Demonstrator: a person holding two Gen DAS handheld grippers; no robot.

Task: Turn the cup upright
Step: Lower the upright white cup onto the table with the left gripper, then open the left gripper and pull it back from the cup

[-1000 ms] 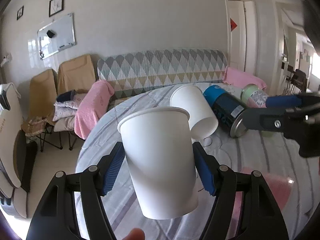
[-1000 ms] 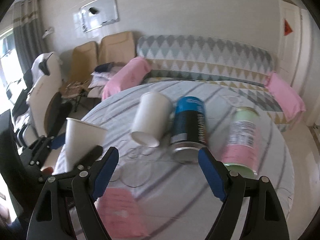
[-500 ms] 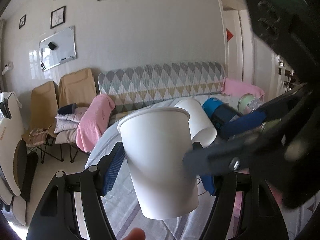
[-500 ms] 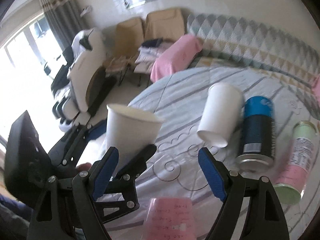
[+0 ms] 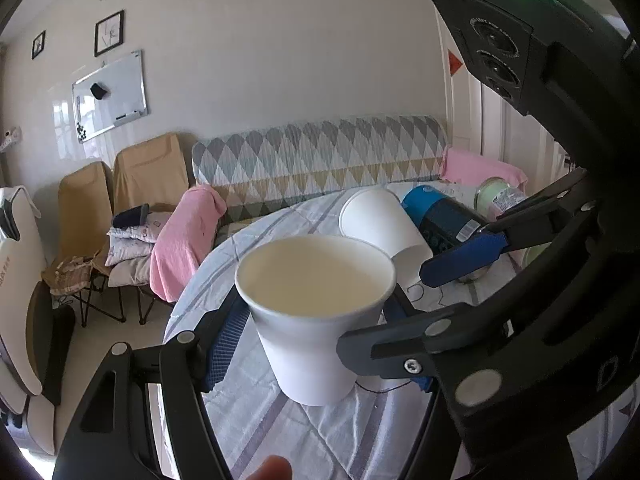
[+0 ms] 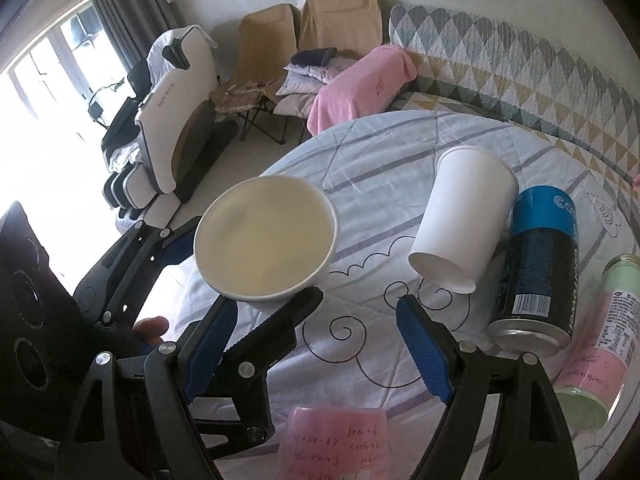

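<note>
Under both hand-held grippers, the round worktop (image 6: 400, 152) wore a wrinkled striped cloth, sofa (image 5: 320, 156) beyond. Left hand-held gripper (image 5: 316, 324) clamped the white cup (image 5: 316, 304), mouth up, low over the cloth. Right hand-held gripper (image 6: 320, 344) gaped wide, empty, just beside it. Risk: bumping the cup; wrinkles tipping it on release.
</note>
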